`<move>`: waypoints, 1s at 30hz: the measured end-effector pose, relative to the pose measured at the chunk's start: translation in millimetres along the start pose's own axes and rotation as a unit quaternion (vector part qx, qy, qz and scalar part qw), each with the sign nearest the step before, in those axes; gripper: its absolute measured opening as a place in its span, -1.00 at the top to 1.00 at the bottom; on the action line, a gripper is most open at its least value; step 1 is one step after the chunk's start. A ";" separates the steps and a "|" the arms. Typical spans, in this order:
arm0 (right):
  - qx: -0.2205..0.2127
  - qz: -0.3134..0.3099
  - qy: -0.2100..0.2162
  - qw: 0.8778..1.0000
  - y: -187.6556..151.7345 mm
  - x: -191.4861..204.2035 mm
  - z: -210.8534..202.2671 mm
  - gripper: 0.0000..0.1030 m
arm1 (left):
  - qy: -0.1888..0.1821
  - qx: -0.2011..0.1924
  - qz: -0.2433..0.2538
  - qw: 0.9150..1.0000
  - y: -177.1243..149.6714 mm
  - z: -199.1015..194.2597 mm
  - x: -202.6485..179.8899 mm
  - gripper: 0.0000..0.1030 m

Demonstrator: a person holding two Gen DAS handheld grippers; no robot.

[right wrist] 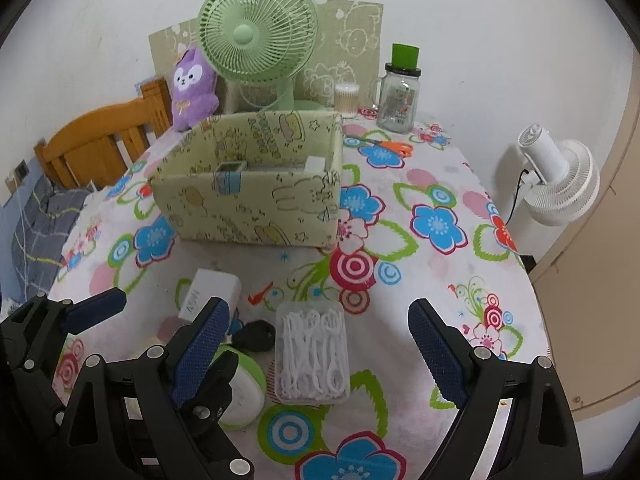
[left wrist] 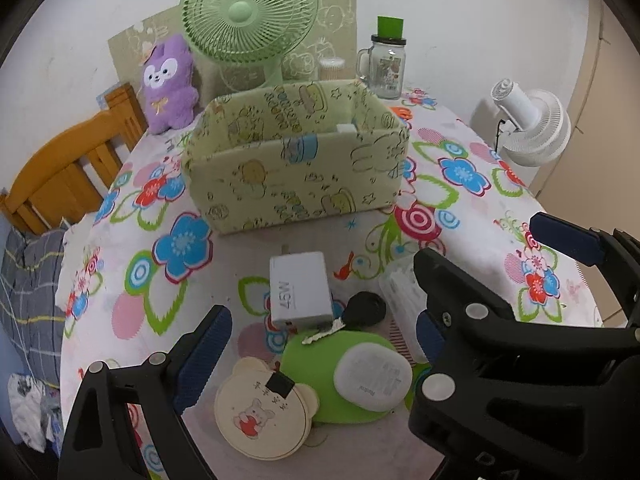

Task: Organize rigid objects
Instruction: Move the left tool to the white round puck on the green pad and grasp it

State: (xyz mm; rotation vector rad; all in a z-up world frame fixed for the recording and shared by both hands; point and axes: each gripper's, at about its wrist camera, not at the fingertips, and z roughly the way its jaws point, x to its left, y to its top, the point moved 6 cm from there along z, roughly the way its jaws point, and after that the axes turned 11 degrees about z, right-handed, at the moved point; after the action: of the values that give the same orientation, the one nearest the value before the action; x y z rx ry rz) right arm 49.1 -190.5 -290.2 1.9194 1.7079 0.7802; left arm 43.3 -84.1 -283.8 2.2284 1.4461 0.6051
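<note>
**Ana:** What could have gone wrong at that moment?

**Ben:** The loose things lay crowded at the near edge of the counter, under its flowered cloth. The left gripper hung over them with its jaws wide and empty. The right gripper was just beside it, jaws wide too, astride the clear rectangular plastic box of white floss picks. The two grippers nearly overlapped, so a careless reach could have knocked one against the other.

**Ana:** And the pile itself?

**Ben:** The white square 45W charger touched the black key fob. The white rounded case rested on the green round pad, which probably overlapped the cream bear-shaped card. Lifting one would likely have dragged a neighbour, perhaps off the near edge.

**Ana:** How many of each were there?

**Ben:** One charger, one fob, one case, one pad, one floss box, and one bear card, though it might have been a thin stack. One pale green printed storage box stood open mid-counter, well apart from the pile, with at least two white items inside.
</note>
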 end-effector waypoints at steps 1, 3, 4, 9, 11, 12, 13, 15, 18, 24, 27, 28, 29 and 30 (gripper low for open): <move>0.001 -0.003 0.001 1.000 -2.3 -0.1 2.1 -0.80 | 0.001 0.001 -0.002 1.000 -2.1 1.7 -0.2 -0.83; 0.003 -0.007 0.003 1.000 -6.3 -0.3 5.4 -0.80 | 0.002 0.002 -0.005 1.000 -5.6 5.1 -1.4 -0.83; 0.004 -0.009 0.002 1.000 -7.9 -0.5 6.6 -0.80 | 0.001 0.004 -0.006 1.000 -7.8 7.1 -2.2 -0.82; 0.019 -0.013 -0.003 1.000 -21.7 -5.6 18.2 -0.80 | -0.004 0.019 -0.009 1.000 -19.7 18.7 -8.4 -0.77; 0.025 -0.012 -0.005 1.000 -26.0 -7.6 22.2 -0.80 | -0.005 0.025 -0.010 1.000 -24.7 22.9 -10.6 -0.75; 0.028 -0.011 -0.005 1.000 -28.8 -8.6 24.0 -0.80 | -0.005 0.026 -0.010 1.000 -26.9 24.1 -11.5 -0.74; 0.030 -0.010 -0.005 0.999 -31.1 -8.9 25.3 -0.81 | -0.004 0.028 -0.011 1.000 -28.7 25.1 -12.0 -0.74; 0.034 -0.010 -0.005 0.999 -35.8 -10.4 28.1 -0.80 | -0.006 0.030 -0.014 0.999 -32.2 26.9 -13.7 -0.74; 0.037 -0.006 -0.009 0.999 -38.6 -13.5 31.0 -0.80 | -0.013 0.026 -0.015 0.999 -33.9 27.7 -18.5 -0.65; 0.041 -0.011 -0.020 0.999 -42.2 -20.6 33.9 -0.81 | -0.028 0.033 -0.011 0.999 -34.6 32.3 -30.5 -0.51; 0.047 -0.011 -0.023 0.999 -44.5 -23.4 36.0 -0.81 | -0.034 0.037 -0.010 0.999 -35.6 34.6 -34.5 -0.30; 0.048 -0.011 -0.023 0.999 -45.2 -23.6 36.6 -0.81 | -0.037 0.040 -0.010 0.998 -35.8 35.5 -35.7 -0.16; 0.049 -0.012 -0.023 0.998 -45.6 -23.2 36.7 -0.81 | -0.039 0.045 -0.011 0.998 -36.8 36.7 -36.2 -0.12; 0.052 -0.013 -0.021 0.998 -46.2 -22.5 37.7 -0.81 | -0.039 0.046 -0.010 0.998 -36.8 36.8 -36.7 -0.12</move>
State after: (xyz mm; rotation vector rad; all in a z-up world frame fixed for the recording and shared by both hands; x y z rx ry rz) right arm 38.9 -205.5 -351.4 1.9634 1.7762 0.6470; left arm 23.3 -108.0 -339.3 2.2767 1.4832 0.4483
